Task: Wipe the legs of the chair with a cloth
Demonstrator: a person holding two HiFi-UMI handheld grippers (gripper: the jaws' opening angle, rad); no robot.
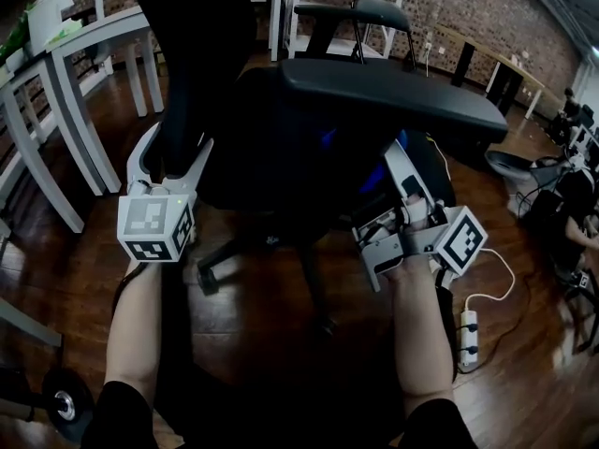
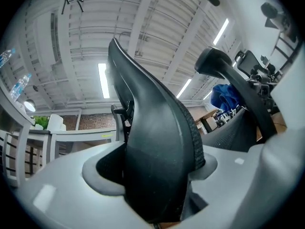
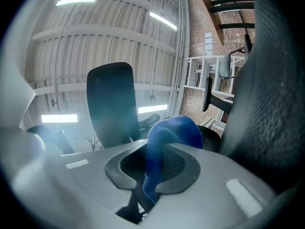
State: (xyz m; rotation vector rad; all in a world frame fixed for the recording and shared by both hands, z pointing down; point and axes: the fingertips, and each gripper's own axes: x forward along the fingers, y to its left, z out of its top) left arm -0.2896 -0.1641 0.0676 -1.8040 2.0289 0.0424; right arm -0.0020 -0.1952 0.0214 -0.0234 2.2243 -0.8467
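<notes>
1. Left tongs (image 2: 157, 175) are clamped on the office chair's (image 1: 393, 96) stiff black back edge, a good steadying hold.
2. Right tongs (image 3: 152, 171) pinch a fold of the blue cloth (image 3: 174, 132). It looks soft, light and floppy.
3. Chair legs (image 1: 314, 279) sit at 6 o'clock below the seat. They look rigid, and the chair likely rolls.

- The chair (image 1: 309, 148) is showing black all over.
- The cloth (image 3: 169, 137) is showing bright blue in the pale grey right gripper (image 3: 151, 173).
- The left gripper (image 1: 176, 150) is showing pale grey too.
- Both cubes (image 1: 154, 225) are wearing black-and-white squares.
- The floor (image 1: 262, 344) is gleaming dark brown, in planks.
- The far-left tables (image 1: 84, 54) are showing white, the far wall (image 1: 449, 7) reddish brick.
</notes>
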